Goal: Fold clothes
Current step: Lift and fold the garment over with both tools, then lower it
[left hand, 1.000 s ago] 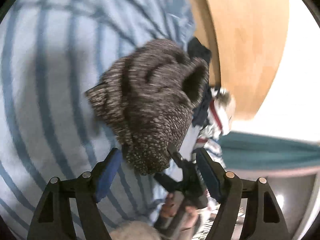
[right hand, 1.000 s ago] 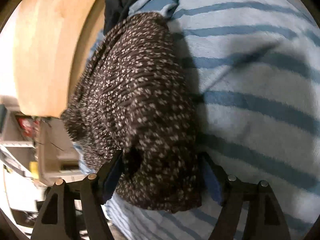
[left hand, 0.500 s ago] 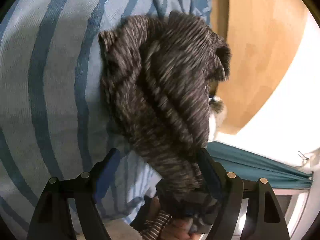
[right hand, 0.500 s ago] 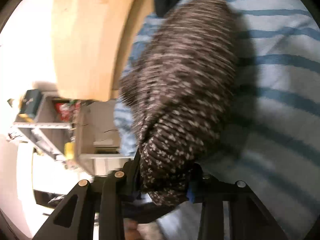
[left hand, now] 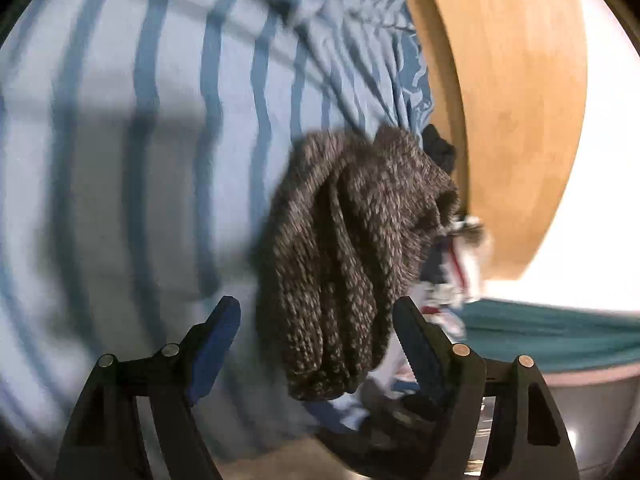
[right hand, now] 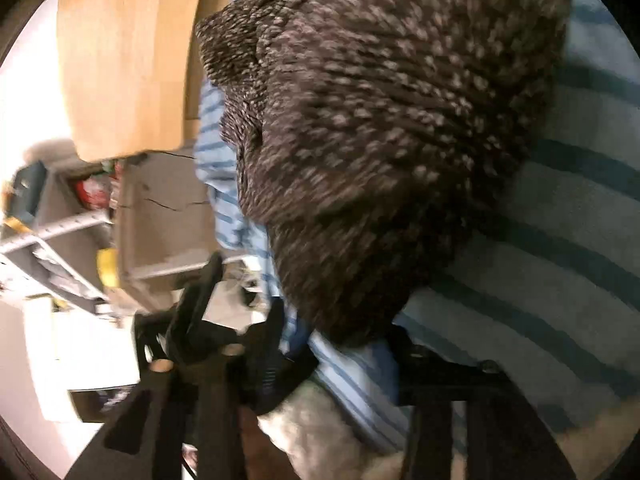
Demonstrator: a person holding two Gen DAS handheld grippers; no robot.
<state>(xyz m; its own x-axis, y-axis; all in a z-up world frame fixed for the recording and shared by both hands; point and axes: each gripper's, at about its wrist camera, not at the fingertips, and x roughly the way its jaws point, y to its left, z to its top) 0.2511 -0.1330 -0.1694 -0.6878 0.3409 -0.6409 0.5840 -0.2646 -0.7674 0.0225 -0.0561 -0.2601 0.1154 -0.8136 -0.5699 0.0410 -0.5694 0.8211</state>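
The left tool (left hand: 316, 336) has black angular arms with round silver pivot screws and blue-padded fingers (left hand: 216, 332). The right tool (right hand: 340, 344) is black too, blurred, with brass-coloured screws.

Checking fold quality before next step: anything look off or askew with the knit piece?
Yes. The dark speckled knit garment is a rumpled bunch, not a flat fold, lying on the blue striped bedsheet near its edge, beside the wooden headboard. The left gripper has its jaws open around its near end.
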